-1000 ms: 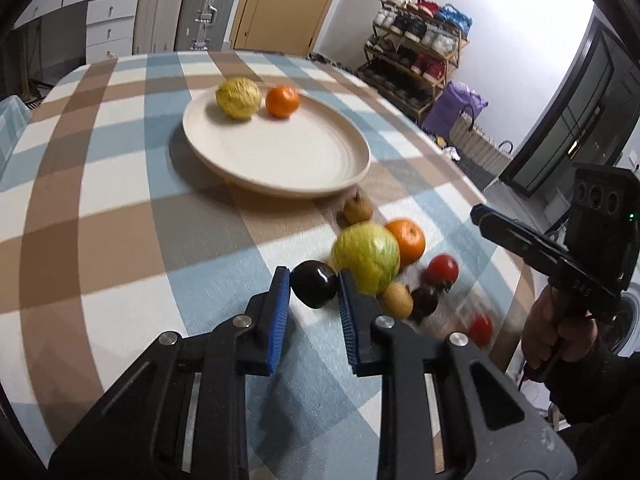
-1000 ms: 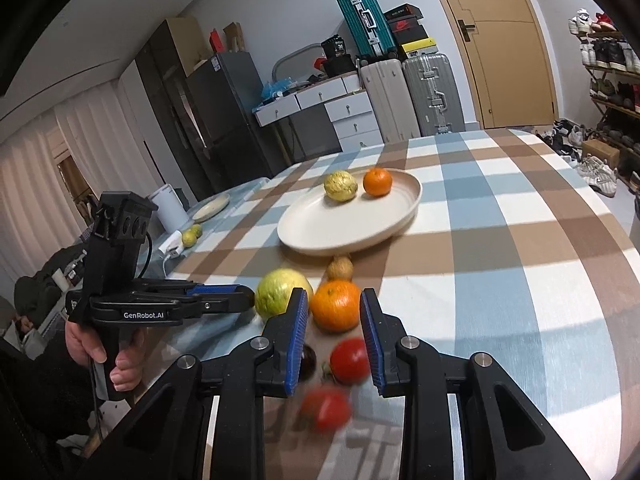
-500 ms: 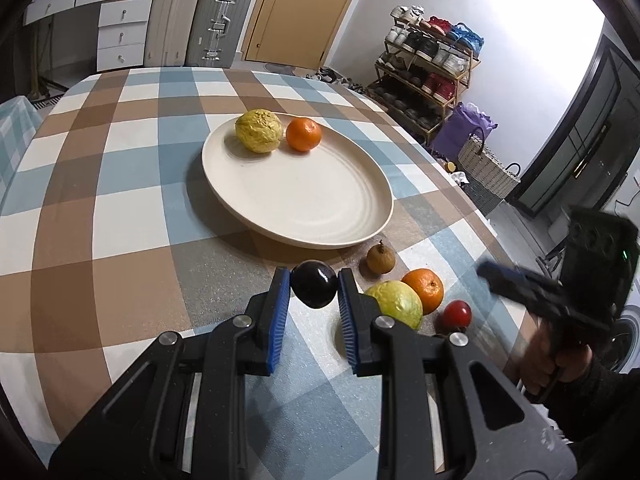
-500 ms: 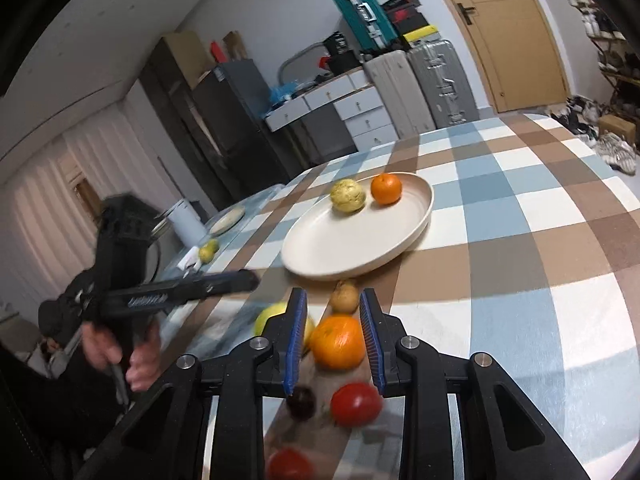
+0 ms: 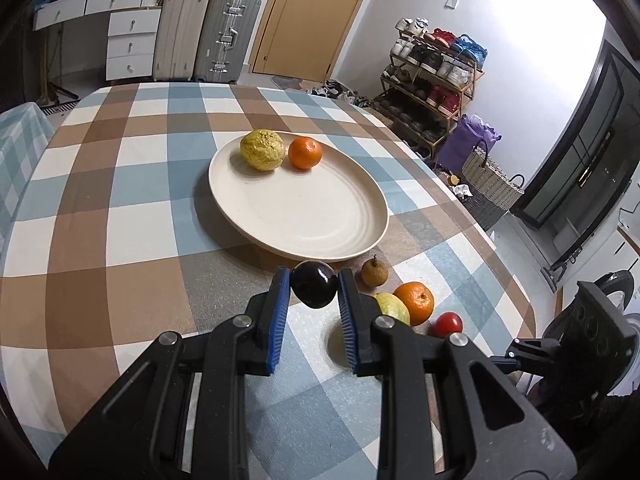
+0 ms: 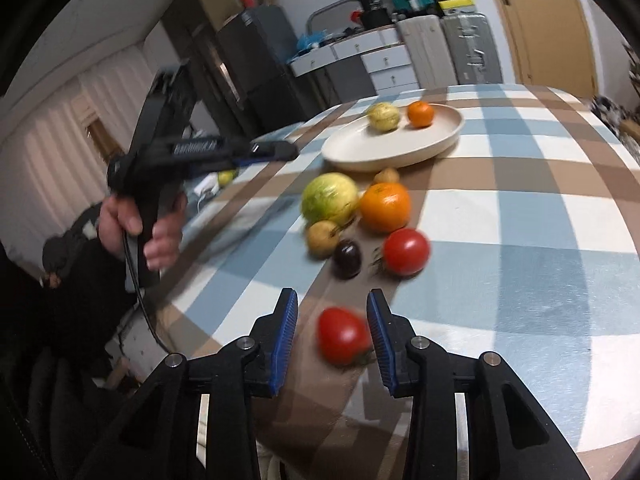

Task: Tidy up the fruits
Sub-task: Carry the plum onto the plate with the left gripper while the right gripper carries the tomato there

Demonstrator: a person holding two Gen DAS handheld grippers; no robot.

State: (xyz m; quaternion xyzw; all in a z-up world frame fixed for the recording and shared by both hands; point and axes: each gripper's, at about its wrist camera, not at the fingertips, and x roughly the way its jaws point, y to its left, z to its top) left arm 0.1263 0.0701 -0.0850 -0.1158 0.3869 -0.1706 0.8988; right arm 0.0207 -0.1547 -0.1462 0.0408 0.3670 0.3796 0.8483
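My left gripper is shut on a dark plum, held above the checked cloth just short of the cream plate. On the plate lie a yellow knobbly fruit and a small orange. My right gripper hovers low near the table's front edge, its jaws opening, with a red tomato between them and a gap on the left side. Beyond it sit a second tomato, a dark plum, an orange, a green guava and a small brown fruit.
Another small brown fruit rests against the plate's rim. A hand holds the left gripper above the table's left edge. Suitcases, drawers and a shoe rack stand beyond the table.
The left gripper has risen with the plum and moved from the fruit pile toward the plate. The right gripper has pulled back from the orange to the near tomato, and its jaws have widened.
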